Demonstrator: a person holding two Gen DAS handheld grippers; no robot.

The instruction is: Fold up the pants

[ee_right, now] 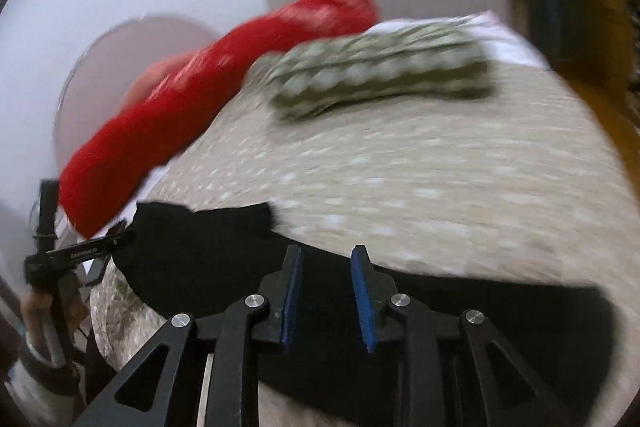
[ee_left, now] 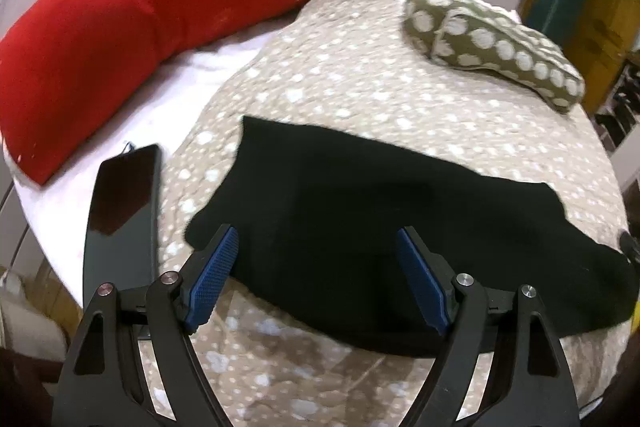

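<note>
Black pants [ee_left: 400, 203] lie flat in a wide band on a beige bedspread [ee_left: 340, 87] with white dots. My left gripper [ee_left: 317, 233] hovers over their near left part, blue pads spread wide and nothing between them. In the blurred right wrist view the pants [ee_right: 192, 251] stretch across the lower frame. My right gripper [ee_right: 327, 251] sits above their far edge with a narrow gap between its blue pads. I see no cloth pinched in that gap.
A long red bolster [ee_left: 160, 7] lies at the far left of the bed. An olive pillow [ee_left: 492, 43] with white dots sits at the far right. A black phone [ee_left: 120, 223] rests on the white sheet [ee_left: 192, 87]. A hand [ee_right: 38, 307] holds a tool at the left.
</note>
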